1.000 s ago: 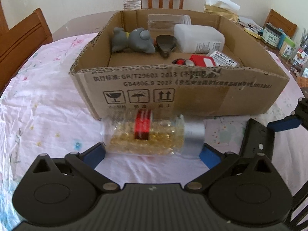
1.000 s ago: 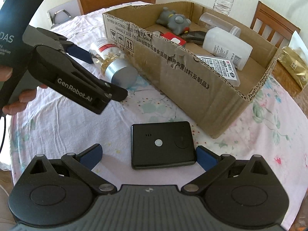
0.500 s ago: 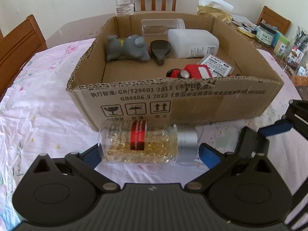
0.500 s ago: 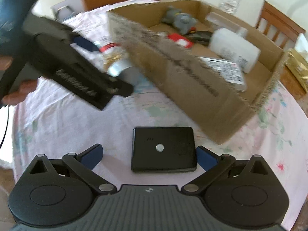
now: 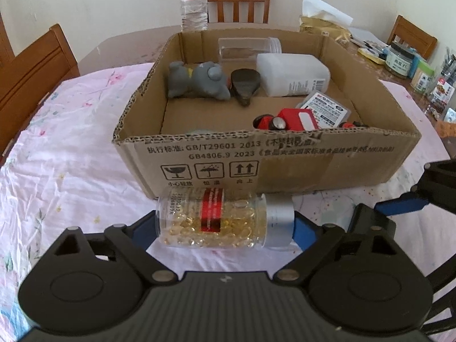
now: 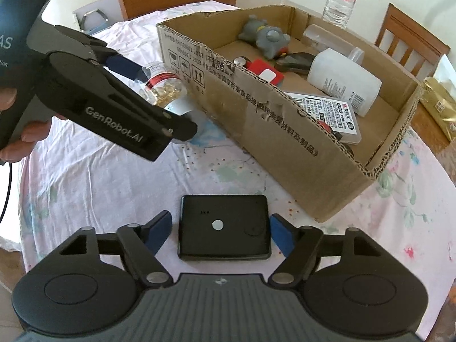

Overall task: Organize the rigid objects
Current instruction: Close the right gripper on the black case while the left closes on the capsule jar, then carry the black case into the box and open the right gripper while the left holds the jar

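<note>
Closing in from both ends on a clear bottle (image 5: 216, 222) full of yellow pills: left gripper (image 5: 225, 228), blue pads touching the bottom on one side and the silver cap on the other, jaws just squeezed in. Lying on its side between the pads, that bottle, right up against the front wall of the cardboard box (image 5: 327, 168) just ahead of the claw. Resting under it all, a pink flowered tablecloth (image 5: 65, 171).

Closing too, around a flat black box (image 6: 223, 228): right gripper (image 6: 221, 229), jaws just pulled in. Sitting flat on the cloth between the blue pads, that black box, with the right pad about touching its edge and a thin gap showing by the left pad (image 6: 159, 232). Not clamped yet.

Farther ahead of the left claw, inside the cardboard box: a gray toy animal (image 5: 199, 82), a white bottle (image 5: 293, 74), a red toy car (image 5: 287, 119). Beyond the box, a water bottle (image 5: 193, 2) standing upright.
</note>
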Demonstrator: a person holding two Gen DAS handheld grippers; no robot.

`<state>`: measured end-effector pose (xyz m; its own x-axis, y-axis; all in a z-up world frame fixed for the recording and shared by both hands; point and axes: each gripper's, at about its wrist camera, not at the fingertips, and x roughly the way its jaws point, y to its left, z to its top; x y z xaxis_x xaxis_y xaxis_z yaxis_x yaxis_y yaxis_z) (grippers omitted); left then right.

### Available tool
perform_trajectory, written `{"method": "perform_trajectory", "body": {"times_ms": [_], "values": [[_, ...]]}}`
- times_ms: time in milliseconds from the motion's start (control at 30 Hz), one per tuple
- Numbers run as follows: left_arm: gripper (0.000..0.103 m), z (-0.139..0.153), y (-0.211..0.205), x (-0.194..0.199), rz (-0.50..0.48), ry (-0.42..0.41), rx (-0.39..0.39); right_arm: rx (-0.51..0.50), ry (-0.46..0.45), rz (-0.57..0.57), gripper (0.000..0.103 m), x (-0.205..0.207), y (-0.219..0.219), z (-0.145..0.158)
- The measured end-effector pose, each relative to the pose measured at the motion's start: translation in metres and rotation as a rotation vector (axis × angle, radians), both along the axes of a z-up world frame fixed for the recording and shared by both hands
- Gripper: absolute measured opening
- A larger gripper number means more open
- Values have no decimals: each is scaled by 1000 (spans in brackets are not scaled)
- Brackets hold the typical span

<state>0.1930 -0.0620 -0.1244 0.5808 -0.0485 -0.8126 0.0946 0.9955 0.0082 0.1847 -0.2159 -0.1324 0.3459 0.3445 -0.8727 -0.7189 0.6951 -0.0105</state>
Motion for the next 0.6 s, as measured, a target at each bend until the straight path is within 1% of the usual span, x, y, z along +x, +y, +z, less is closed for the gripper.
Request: {"method": "perform_trajectory", "body": {"times_ms": [100,233,433,600], "values": [[93,1,2,1,-8,12,-11,-7,6,-19,74,1,1,0],[93,3,4,-2,-45,28,-3,-25,2,-40,74,-2,1,2],[93,13,10,-9,-127,54,20,-40,-2,-57,74,-8,3,6],[93,25,18,-16,-195,76,30,-31,-4,-77,74,-12,2,16]]}}
